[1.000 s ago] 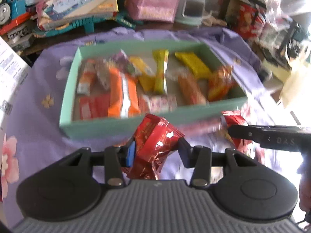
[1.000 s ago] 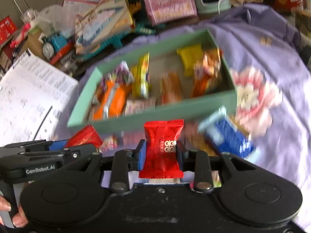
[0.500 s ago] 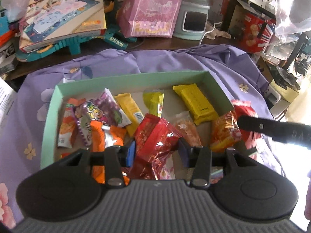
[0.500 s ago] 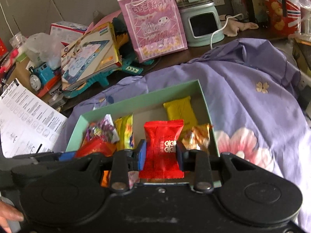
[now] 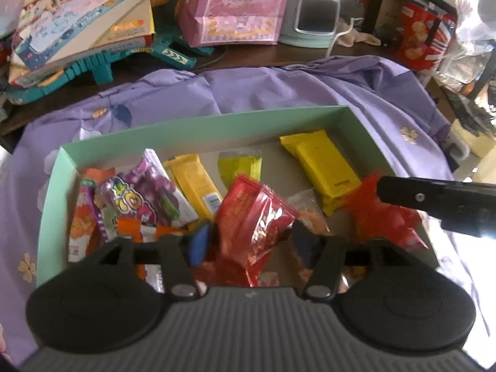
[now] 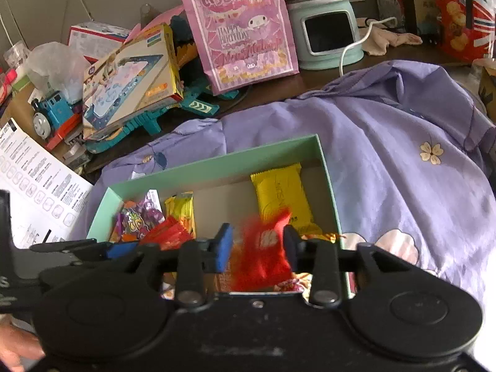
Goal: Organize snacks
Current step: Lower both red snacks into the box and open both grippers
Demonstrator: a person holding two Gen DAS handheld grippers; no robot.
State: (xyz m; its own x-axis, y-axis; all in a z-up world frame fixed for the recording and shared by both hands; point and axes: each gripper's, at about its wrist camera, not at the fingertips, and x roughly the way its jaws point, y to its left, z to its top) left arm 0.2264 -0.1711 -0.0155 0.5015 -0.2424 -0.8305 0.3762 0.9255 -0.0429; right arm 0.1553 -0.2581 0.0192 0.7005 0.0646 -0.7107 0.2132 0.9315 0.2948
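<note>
Over the box: both grippers hang above the shallow mint-green cardboard box (image 5: 214,124), which sits on a lilac cloth with small flower prints (image 5: 279,90).
Left gripper (image 5: 252,241): jaws opening, spread wider than the packet between them; the blue pad on the left finger (image 5: 198,243) stands just clear of the wrapper.
Left packet: a crinkled red foil snack packet (image 5: 254,220), tilted, over the middle of the box; it looks loose, though contact with the right pad cannot be told.
Right gripper (image 6: 257,249): jaws opening, with a gap visible on both sides of the item between them.
Right packet: a small red pillow-shaped candy wrapper with white lettering (image 6: 266,248), blurred, above the near right part of the box.
Box contents: a flat yellow rectangular packet (image 5: 322,164) near the far right corner, a narrow yellow bar wrapper (image 5: 195,183), a purple cartoon-printed sachet (image 5: 145,195) and orange wrappers at the left end.
Behind the box: a pink paper gift bag with white handles (image 6: 245,28), a mint-green appliance with a dark window (image 6: 325,31), and a blue toy train engine (image 6: 49,114) at the far left.
Person: part of a hand (image 6: 15,347) shows at the lower left of the right wrist view.
</note>
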